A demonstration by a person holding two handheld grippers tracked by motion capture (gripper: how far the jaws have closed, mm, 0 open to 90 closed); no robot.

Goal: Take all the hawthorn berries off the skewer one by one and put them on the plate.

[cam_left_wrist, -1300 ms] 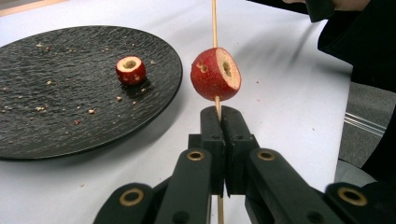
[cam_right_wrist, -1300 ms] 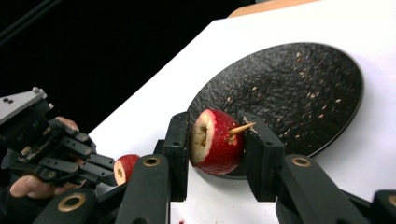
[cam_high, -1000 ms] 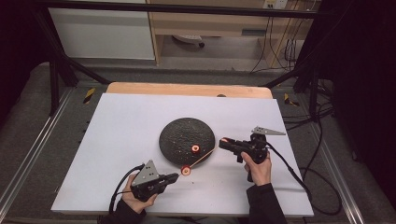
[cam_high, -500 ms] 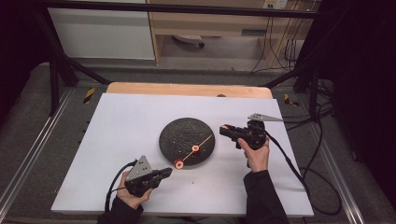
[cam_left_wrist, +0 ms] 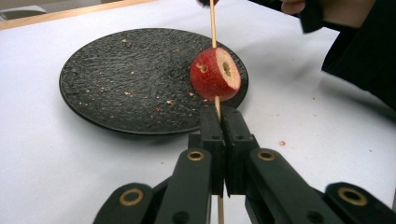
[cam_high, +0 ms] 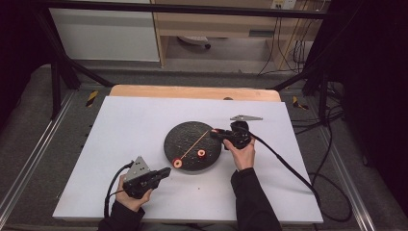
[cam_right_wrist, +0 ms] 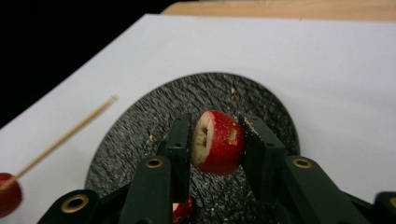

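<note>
Threading fruit onto a thin wooden skewer [cam_high: 197,142], by the look of it. Left gripper [cam_left_wrist: 218,122] clenched on the lower end of that skewer, just below a red cored fruit piece already pushed onto it [cam_left_wrist: 215,73], at the near edge of the round black stone-like plate [cam_high: 180,134]. Right gripper [cam_right_wrist: 215,140] grasping a second red cored fruit piece [cam_right_wrist: 218,142], held above the far right part of the plate. Long axis of the skewer slanting up and away from the left gripper, free tip [cam_right_wrist: 112,99] pointing toward the right hand [cam_high: 243,154] yet off to one side of the held fruit, apart from it. Hole of the fruit probably needing to line up with that tip. Plenty of open white table [cam_high: 130,120] around; a loose fruit piece [cam_high: 201,153] lying on the plate under the skewer.
</note>
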